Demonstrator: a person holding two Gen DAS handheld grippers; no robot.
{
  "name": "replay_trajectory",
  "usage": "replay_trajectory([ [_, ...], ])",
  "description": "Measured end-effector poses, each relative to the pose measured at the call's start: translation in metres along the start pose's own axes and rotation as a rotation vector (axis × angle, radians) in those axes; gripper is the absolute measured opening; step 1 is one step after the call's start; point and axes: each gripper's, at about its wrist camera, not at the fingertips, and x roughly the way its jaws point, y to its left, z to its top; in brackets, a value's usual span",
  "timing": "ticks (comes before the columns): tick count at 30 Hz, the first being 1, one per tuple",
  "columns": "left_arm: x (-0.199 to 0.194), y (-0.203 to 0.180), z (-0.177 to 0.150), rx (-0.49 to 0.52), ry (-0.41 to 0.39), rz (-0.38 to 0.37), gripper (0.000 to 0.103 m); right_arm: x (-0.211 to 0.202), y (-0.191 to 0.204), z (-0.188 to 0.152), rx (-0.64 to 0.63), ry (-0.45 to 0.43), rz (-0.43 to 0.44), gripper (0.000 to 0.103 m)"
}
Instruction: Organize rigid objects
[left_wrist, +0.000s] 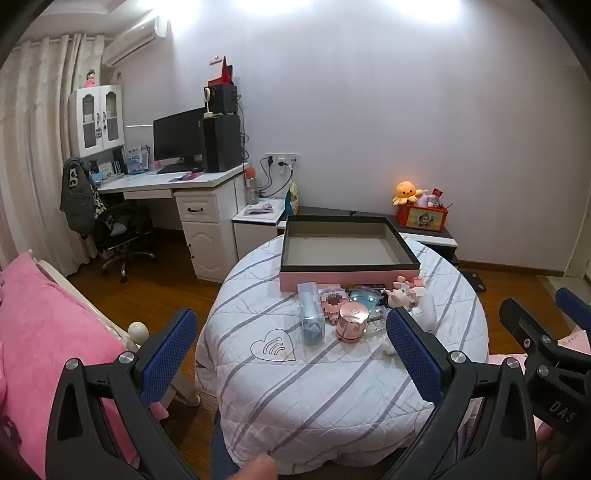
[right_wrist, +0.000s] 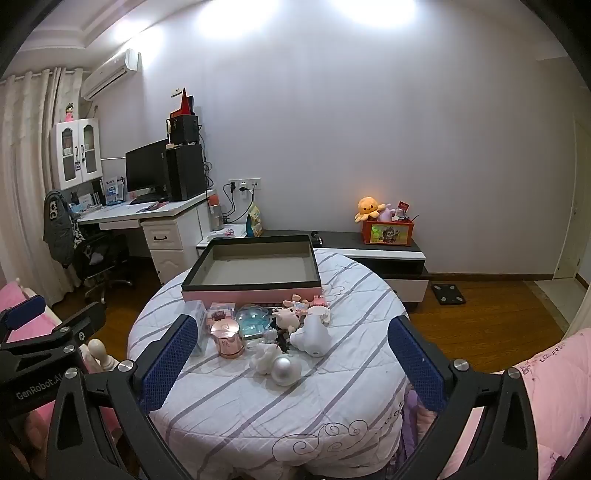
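A round table under a striped white cloth (left_wrist: 295, 387) (right_wrist: 295, 406) carries an open, empty pink box with a black rim (left_wrist: 347, 275) (right_wrist: 255, 291) at its far side. In front of the box lies a cluster of small items: a rose-gold cup (left_wrist: 352, 321) (right_wrist: 228, 341), a clear blue case (left_wrist: 310, 317), a pink brick model (left_wrist: 332, 301) (right_wrist: 221, 314), a light blue piece (right_wrist: 253, 319), a pig figurine (right_wrist: 290, 317), a white figure (right_wrist: 312, 336) and a silver ball (right_wrist: 286, 371). My left gripper (left_wrist: 291, 354) and right gripper (right_wrist: 295, 358) are open, empty, hovering short of the cluster.
A pink bed (left_wrist: 48, 332) lies left of the table. A white desk with a monitor (left_wrist: 177, 144) and an office chair (left_wrist: 118, 229) stand at the back left. A low cabinet with a red toy box (right_wrist: 388, 232) stands behind the table. Wooden floor (right_wrist: 480, 325) lies to the right.
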Motion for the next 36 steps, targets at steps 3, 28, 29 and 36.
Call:
replay_trajectory([
  [3,0.0,-0.001,0.0,0.004,-0.005,0.024,0.103,0.001,0.0,0.0,-0.001,-0.003,-0.001,0.103],
  [28,-0.01,0.008,0.006,-0.033,-0.068,0.062,0.103,0.001,0.009,0.002,-0.014,-0.01,-0.007,0.103],
  [29,-0.011,0.009,0.006,-0.036,-0.07,0.062,0.103,0.002,0.009,0.002,-0.015,-0.011,-0.006,0.103],
  [36,-0.016,0.01,0.004,-0.043,-0.087,0.067,0.103,0.001,0.011,0.001,-0.022,-0.014,0.0,0.103],
])
